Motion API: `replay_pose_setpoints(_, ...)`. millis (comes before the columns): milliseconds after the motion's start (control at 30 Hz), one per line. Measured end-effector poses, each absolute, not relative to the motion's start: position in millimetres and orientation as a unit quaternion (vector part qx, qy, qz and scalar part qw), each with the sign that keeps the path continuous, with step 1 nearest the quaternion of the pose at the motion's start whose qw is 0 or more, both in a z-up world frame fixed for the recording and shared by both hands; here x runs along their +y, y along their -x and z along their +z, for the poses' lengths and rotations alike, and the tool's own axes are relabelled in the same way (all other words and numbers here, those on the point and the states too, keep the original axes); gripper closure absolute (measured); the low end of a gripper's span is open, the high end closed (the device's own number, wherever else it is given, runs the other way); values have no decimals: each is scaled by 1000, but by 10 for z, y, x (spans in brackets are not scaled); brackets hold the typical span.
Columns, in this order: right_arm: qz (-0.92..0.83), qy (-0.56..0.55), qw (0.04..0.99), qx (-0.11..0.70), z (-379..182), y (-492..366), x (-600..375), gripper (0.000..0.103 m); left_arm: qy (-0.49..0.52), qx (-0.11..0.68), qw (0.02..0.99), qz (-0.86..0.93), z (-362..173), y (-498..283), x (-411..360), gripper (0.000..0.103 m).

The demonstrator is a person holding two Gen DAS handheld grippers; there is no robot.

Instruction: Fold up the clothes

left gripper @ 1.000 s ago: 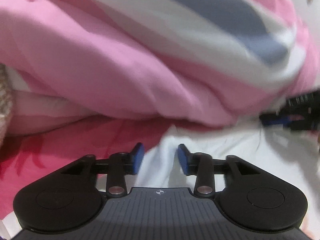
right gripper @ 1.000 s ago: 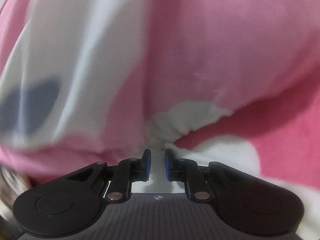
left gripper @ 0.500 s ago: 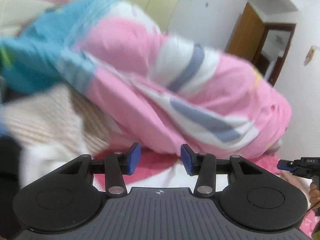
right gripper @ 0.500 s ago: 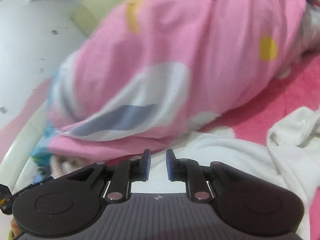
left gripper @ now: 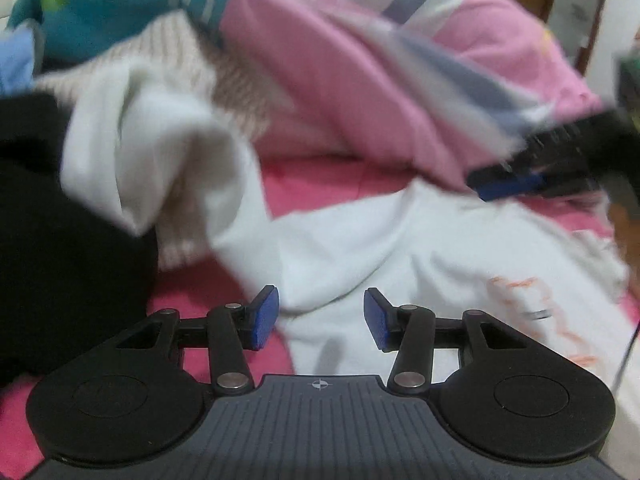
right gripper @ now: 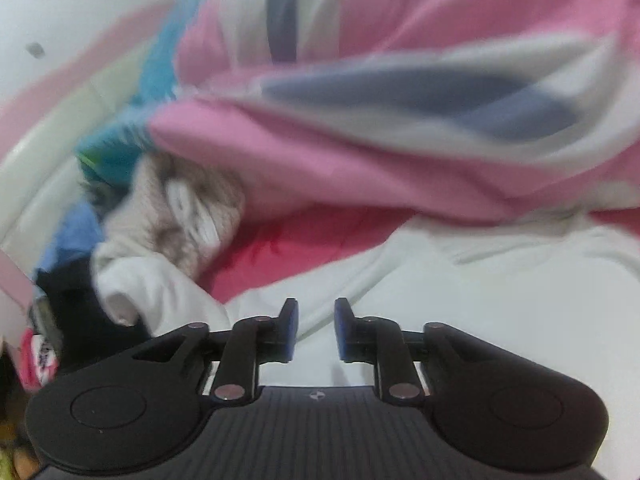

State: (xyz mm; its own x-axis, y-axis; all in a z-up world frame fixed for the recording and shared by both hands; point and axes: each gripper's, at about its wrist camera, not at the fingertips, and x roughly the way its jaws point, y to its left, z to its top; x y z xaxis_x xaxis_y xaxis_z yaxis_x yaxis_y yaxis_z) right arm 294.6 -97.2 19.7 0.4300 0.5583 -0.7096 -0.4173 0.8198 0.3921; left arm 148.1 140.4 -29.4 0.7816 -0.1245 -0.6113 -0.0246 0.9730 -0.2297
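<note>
Two grippers hovering over a white garment [left gripper: 360,248] spread on the pink bedsheet [left gripper: 332,184]. Left gripper [left gripper: 319,318] is sitting with fingers apart, nothing between them, garment just below. Right gripper [right gripper: 316,330] is opening its jaws, nothing between them, white cloth beneath. Pink striped quilt [right gripper: 360,136] is bunching behind; a pile of clothes [left gripper: 120,100], blurred, is lying to the left.

A white cotton garment [left gripper: 400,248] lies spread on the pink bedsheet [left gripper: 320,184]. At twelve o'clock behind it sits a pink striped duvet [left gripper: 340,80]; at ten o'clock, a beige knitted sweater [left gripper: 176,52] over black cloth [left gripper: 52,240].
</note>
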Motion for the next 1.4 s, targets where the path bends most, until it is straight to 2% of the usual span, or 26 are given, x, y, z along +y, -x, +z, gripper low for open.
replay_pose_setpoints(33,283,-82,835,465,93,-3055,-829,68,110,329,938,-25,-374,-1524,1393,56)
replay_pose_setpoints(233,209,-82,815,534,-290,-3744,-160,63,76,310,948,-15,-526,-1642,1433,56)
replay_pose_setpoints(467,109,-43,777,618,-566,-4172,247,63,34,281,959,-15,-519,-1619,1378,56)
replay_pose_setpoints(667,64,8,767,638,-608,-4186,467,63,38,277,960,-16,-499,-1593,1388,56)
replay_pose_setpoints(767,56,68,771,631,-597,-4084,637,63,57,276,959,-18,-489,-1578,1450,56)
replay_pose_setpoints(800,53,77,771,630,-593,-4057,664,67,64,275,959,-19,-491,-1572,1470,56)
replay_pose_setpoints(867,52,92,776,622,-573,-3990,690,79,76,275,958,-20,-495,-1576,1500,56)
replay_pose_setpoints(933,51,98,781,614,-546,-3924,691,97,84,273,958,-19,-484,-1569,1528,56)
replay_pose_setpoints(967,51,94,788,607,-514,-3891,662,99,87,270,959,-18,-472,-1560,1540,56)
replay_pose_setpoints(1200,100,24,832,545,-256,-3697,414,100,79,259,963,-1,-453,-1527,1500,56)
replay_pose_setpoints(1400,144,-38,855,497,-393,-3610,191,100,91,269,959,16,-526,-1506,1540,57)
